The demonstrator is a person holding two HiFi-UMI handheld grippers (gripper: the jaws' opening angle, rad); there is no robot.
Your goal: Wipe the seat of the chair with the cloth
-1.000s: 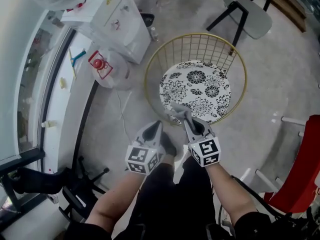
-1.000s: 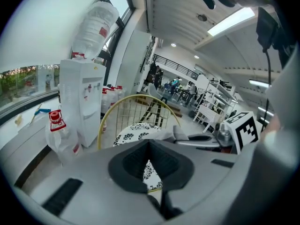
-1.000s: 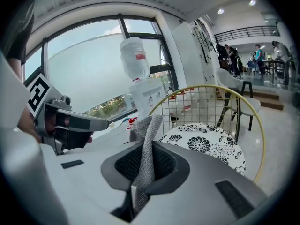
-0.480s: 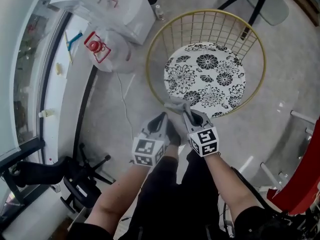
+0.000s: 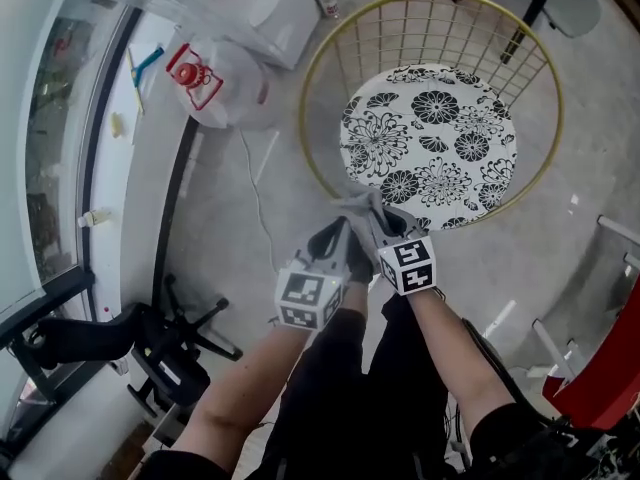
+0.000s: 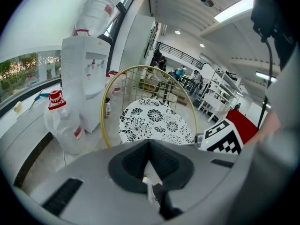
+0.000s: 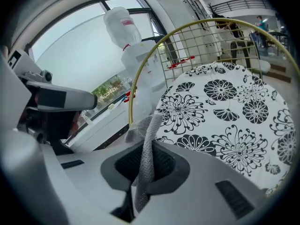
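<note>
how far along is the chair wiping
Done: the right gripper is shut on the grey mesh cloth. In hand: the cloth is at the near rim of the gold wire chair, short of its black-and-white floral seat. To do: all the wiping; the left gripper is shut, empty.

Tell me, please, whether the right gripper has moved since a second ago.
Yes: the right gripper drew back, its cloth from over the seat to the gold rim.
</note>
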